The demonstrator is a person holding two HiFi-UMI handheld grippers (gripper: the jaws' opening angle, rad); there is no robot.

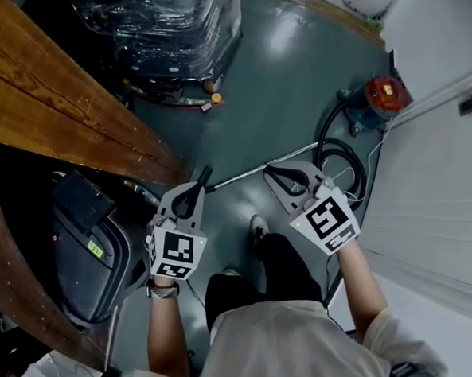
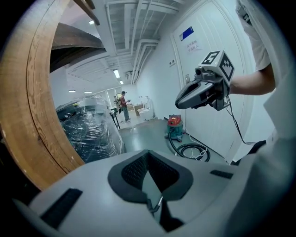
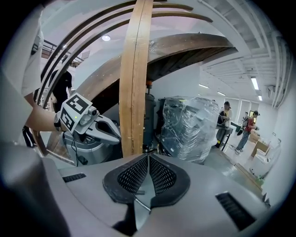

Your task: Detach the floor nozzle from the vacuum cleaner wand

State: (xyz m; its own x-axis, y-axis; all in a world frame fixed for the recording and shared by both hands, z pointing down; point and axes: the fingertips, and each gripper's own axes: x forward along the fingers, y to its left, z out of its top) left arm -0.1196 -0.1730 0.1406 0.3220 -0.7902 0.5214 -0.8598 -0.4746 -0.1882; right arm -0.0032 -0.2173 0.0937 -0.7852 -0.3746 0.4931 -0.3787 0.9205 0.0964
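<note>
A red canister vacuum stands on the grey floor at the upper right, its black hose coiled beside it. The thin metal wand runs from the hose down-left across the floor. Its lower end passes behind my left gripper, so I cannot make out the floor nozzle. My left gripper is shut and empty, above the wand's lower end. My right gripper is also shut and empty, above the wand's middle. A short strip of wand shows below the shut left jaws, and another strip of wand below the right jaws.
A curved wooden structure fills the left. A plastic-wrapped pallet stands at the back, and a dark machine sits under the wood at the left. A white wall bounds the right. The person's shoe is near the wand.
</note>
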